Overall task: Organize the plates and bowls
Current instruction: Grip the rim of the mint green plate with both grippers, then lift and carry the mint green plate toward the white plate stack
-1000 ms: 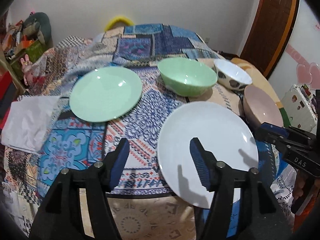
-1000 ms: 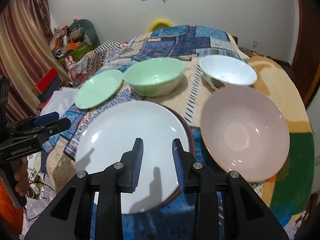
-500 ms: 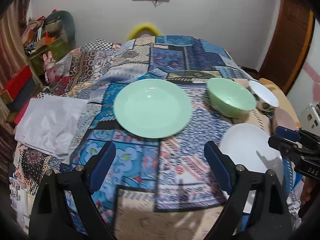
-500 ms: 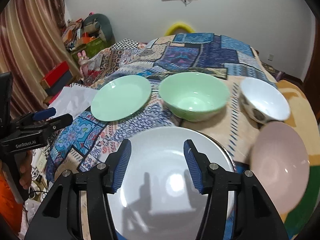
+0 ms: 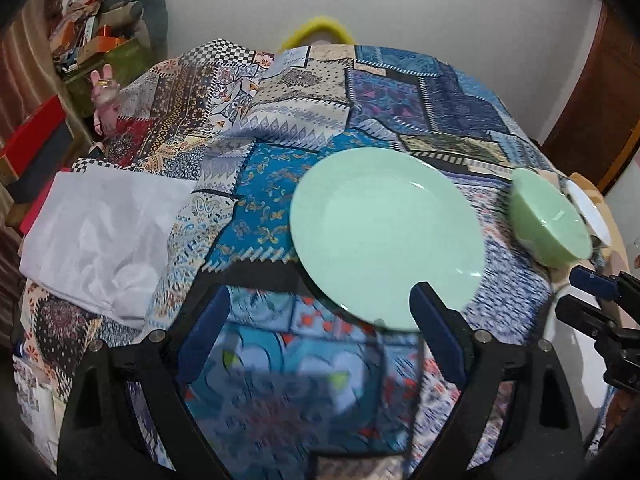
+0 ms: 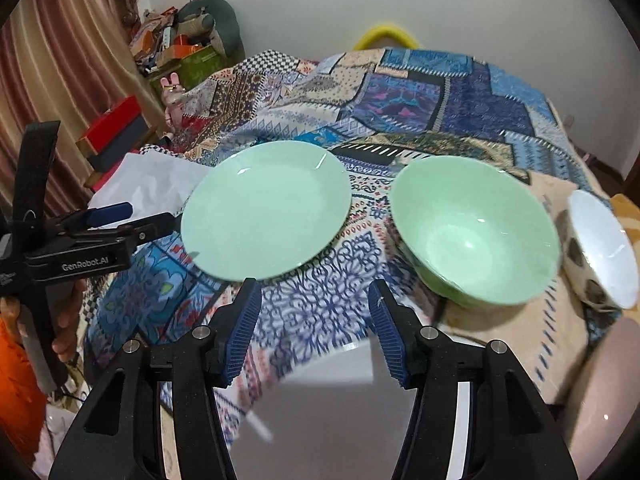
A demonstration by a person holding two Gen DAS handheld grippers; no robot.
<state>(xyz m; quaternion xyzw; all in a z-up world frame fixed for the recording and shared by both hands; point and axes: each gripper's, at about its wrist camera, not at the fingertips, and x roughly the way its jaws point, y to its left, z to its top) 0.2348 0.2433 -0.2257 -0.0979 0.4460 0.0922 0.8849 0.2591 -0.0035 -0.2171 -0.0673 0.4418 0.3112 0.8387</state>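
Observation:
A pale green plate (image 5: 384,236) (image 6: 264,212) lies flat on the patchwork bedspread. My left gripper (image 5: 320,332) hovers just short of its near rim, jaws wide open and empty; in the right wrist view the left gripper (image 6: 152,216) sits at the plate's left edge. A green bowl (image 5: 548,220) (image 6: 476,232) stands to the plate's right, then a white spotted bowl (image 6: 604,248). My right gripper (image 6: 314,328) (image 5: 576,296) is open with nothing between its fingers, above the far rim of a white plate (image 6: 328,408). A pink plate (image 6: 600,392) lies at the lower right.
A folded white cloth (image 5: 100,232) lies on the bed left of the green plate. Boxes and clutter (image 6: 176,52) pile up by the curtain at the far left. A person's hand (image 6: 64,320) holds the left gripper's handle. A wooden door (image 5: 600,92) stands at the right.
Both grippers have swung left across the bed and their jaws have spread wider. The white plate has slid out from between the left fingers; the green plate now lies ahead of them.

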